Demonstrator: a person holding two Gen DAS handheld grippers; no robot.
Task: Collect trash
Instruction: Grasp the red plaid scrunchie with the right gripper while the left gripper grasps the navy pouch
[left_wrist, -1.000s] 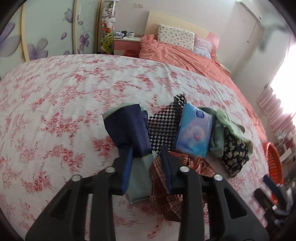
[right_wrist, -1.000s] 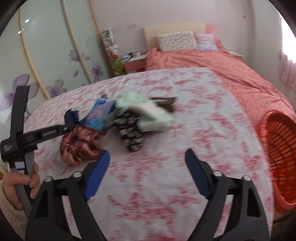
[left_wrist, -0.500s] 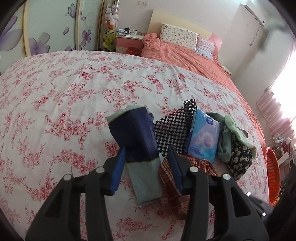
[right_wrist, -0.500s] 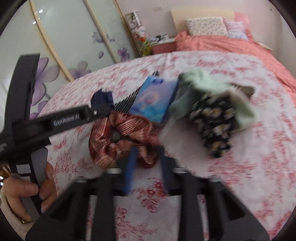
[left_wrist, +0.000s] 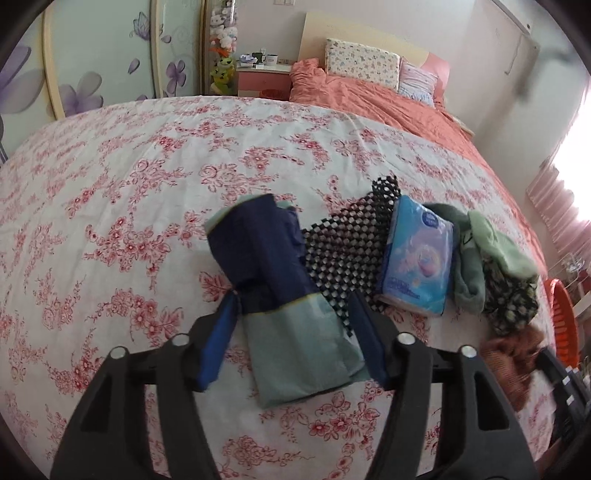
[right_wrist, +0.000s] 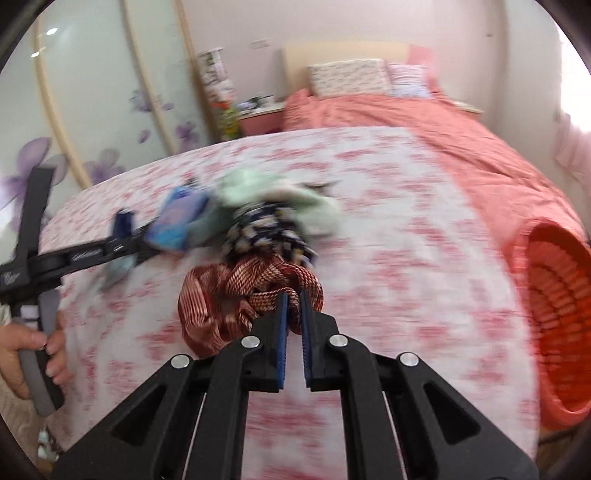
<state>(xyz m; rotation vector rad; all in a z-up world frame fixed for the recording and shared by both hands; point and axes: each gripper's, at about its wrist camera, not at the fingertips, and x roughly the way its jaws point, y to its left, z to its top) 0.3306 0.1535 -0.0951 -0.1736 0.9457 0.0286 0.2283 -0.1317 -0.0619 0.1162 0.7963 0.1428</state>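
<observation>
My right gripper (right_wrist: 293, 299) is shut on a red-brown checked cloth (right_wrist: 236, 295), held bunched just above the floral bedspread (right_wrist: 406, 229). In the left wrist view that cloth (left_wrist: 513, 354) shows blurred at the lower right. My left gripper (left_wrist: 293, 310) straddles a navy and teal folded cloth (left_wrist: 266, 258) lying on the bed. Its jaws are opening and the right pad stands off the cloth. A blue tissue pack (left_wrist: 417, 266), a black mesh mat (left_wrist: 343, 243), a green cloth (left_wrist: 495, 251) and a black floral cloth (left_wrist: 509, 299) lie in a row beside it.
An orange basket (right_wrist: 554, 314) stands off the bed's right edge, also visible as a basket rim (left_wrist: 561, 321). A second bed with an orange cover (left_wrist: 388, 96) and pillows lies behind. A hand (right_wrist: 33, 350) holds the left gripper's handle. Wardrobe doors stand at the left.
The right gripper swung to the red-brown cloth, shut on it and pulled it right, away from the pile. The left jaws widened around the navy cloth.
</observation>
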